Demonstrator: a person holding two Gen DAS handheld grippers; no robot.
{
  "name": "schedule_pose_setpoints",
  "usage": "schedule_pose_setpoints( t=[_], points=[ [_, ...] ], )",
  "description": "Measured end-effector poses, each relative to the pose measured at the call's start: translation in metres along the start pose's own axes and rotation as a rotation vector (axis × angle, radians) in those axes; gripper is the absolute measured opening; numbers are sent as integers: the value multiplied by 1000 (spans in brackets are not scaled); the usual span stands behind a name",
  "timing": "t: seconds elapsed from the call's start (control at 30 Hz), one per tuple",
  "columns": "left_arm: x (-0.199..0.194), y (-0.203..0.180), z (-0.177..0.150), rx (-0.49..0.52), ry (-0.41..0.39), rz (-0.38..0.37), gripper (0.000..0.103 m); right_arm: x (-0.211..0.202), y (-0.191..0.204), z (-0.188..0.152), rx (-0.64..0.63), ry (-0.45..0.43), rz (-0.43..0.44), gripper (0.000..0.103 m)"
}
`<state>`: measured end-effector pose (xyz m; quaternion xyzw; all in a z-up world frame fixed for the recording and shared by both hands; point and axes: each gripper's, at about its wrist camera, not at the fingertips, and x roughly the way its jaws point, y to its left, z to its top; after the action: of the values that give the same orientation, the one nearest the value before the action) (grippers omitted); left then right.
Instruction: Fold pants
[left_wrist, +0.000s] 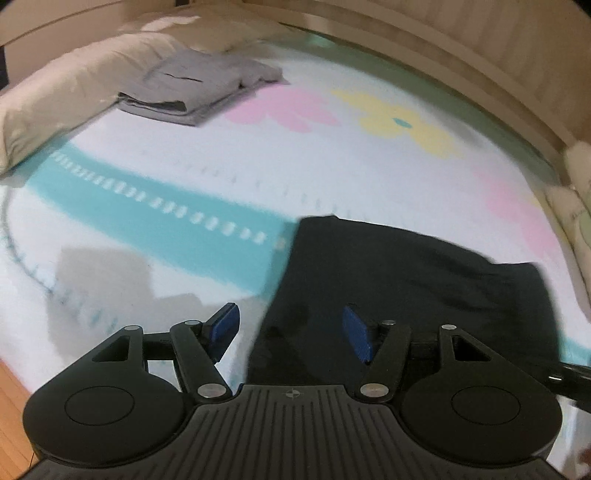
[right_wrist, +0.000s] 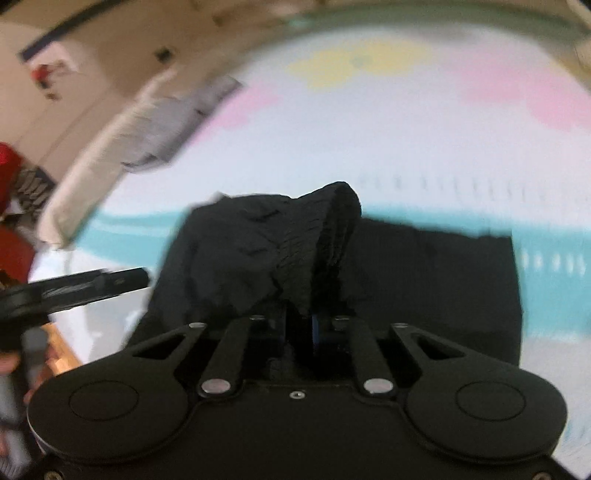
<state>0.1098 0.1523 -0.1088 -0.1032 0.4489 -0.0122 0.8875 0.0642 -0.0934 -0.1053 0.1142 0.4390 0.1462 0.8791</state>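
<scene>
Two grippers are seen over a bed covered by a white sheet (left_wrist: 332, 166) printed with pastel flowers and a teal band. The black pants (left_wrist: 406, 280) are laid on the sheet close in front of both grippers, already doubled into a compact dark block. The left gripper (left_wrist: 291, 332) is held with its blue pads spread wide and nothing between them, poised above the near left edge of the fabric. The right gripper (right_wrist: 299, 325) is clamped on a raised ridge of the pants (right_wrist: 295, 251), which is pulled up into a peak while the rest lies flat. The cloth is judged to be soft, light and limp, with a ribbed or elasticated band at the lifted part; it is expected to sag and drag rather than hold shape, so it is best taken at a hem, waistband or folded edge where several layers can be pinched together. The pinch itself is shown only in the right wrist view, where the lifted fold is seen; in the left wrist view the pants appear merely as a flat dark mass. A folded grey garment (left_wrist: 199, 88) beside a pillow (left_wrist: 66, 99) is shown sharply only in the left view; motion blur smears it in the right.
</scene>
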Motion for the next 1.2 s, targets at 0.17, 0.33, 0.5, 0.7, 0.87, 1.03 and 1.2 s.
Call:
schedule_pose_setpoints(
  t=[0.17,0.33,0.5,0.7,0.87,1.03,1.2],
  points=[
    [2,-20,-4,59,9,-24,60,-47,-11,-4,-1,-68,-50,18],
    [8,-50,-16,165,40,-57,60,-43,-59,-17,104,19,-185,19],
    [27,-77,-39,334,105,-35,61,-20,-83,-29,119,84,-213,22],
    [48,-67,-53,359,156,-18,73,-9,-89,-35,132,122,-252,32],
    [28,-58,-42,312,56,-5,72,-18,-97,-36,202,112,-233,44],
    [20,-65,-15,335,-62,41,72,-48,-89,-29,198,-71,-253,66],
    [53,-88,10,387,6,36,72,-28,-89,-15,202,-76,-262,66]
  ],
)
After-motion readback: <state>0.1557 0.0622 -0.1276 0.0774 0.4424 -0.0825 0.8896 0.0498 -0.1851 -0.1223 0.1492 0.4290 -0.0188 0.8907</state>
